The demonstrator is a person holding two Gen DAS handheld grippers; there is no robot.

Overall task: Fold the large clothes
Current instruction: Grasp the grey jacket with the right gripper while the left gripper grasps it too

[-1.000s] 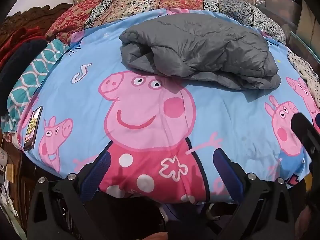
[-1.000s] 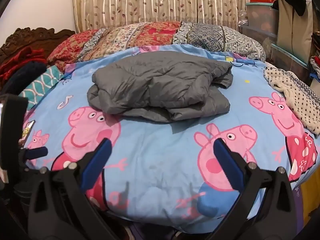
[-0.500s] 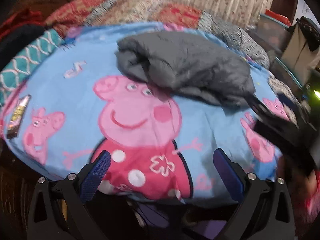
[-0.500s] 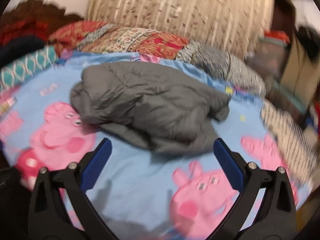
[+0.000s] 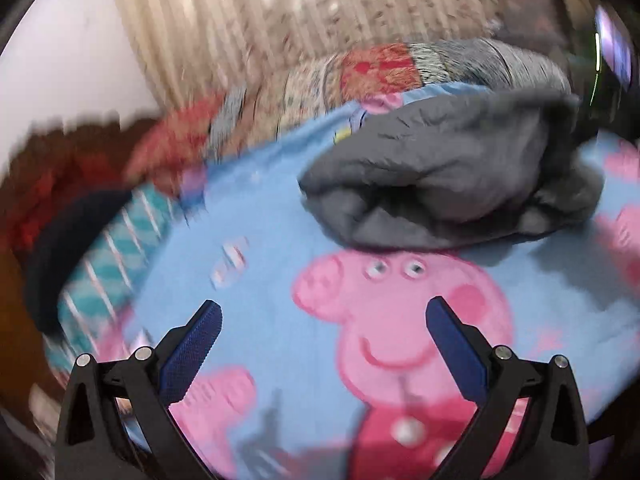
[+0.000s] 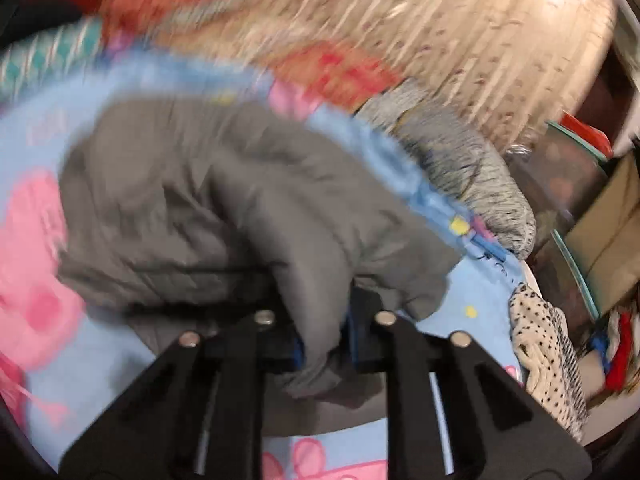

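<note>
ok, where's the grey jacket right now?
The grey jacket lies bunched on the cartoon-pig bedsheet, at upper right in the left wrist view; the right gripper has a fold of it pinched between its fingers.

A bed [image 5: 256, 240] is covered by a blue sheet printed with pink cartoon pigs. A bundled grey jacket [image 5: 452, 184] is laid on the sheet toward its far side. A spotted white garment [image 6: 548, 356] is draped at the bed's right edge, patterned pillows [image 5: 384, 68] along the far edge.
</note>
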